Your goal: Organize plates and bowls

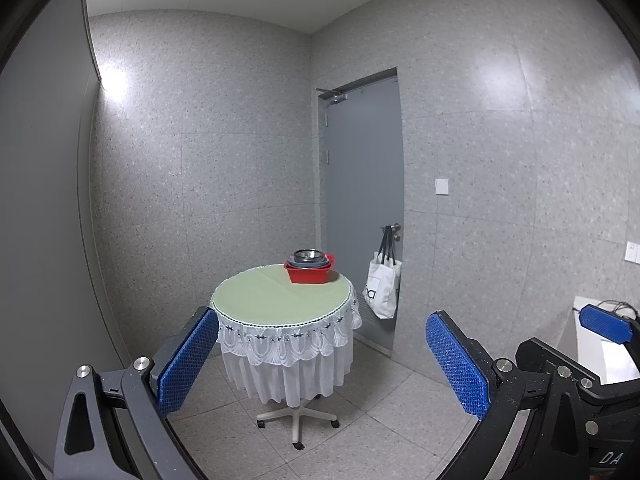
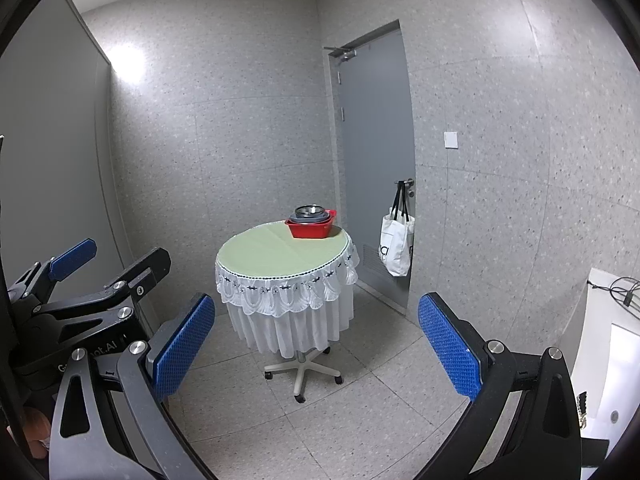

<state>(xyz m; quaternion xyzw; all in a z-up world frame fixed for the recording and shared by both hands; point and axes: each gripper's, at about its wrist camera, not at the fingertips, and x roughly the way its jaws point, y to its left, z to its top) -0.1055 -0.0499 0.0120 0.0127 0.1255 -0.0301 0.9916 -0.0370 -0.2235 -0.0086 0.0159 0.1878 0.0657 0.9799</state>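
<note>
A red square bowl [image 1: 308, 274] stands at the far right part of a round table [image 1: 272, 296] with a green top and white lace skirt. A grey-blue dish and a metal bowl [image 1: 307, 256] are nested in it. The same stack [image 2: 311, 228] and table [image 2: 276, 252] show in the right wrist view. My left gripper [image 1: 320, 360] is open and empty, held well back from the table. My right gripper [image 2: 316, 344] is also open and empty, beside the left one and equally far from the table.
A grey door [image 1: 362, 200] is behind the table at the right, with a white tote bag [image 1: 382, 288] on its handle. A white cabinet [image 2: 608, 344] with cables stands at the right. The table rests on a wheeled base [image 2: 300, 372]. Grey tiled floor lies between me and the table.
</note>
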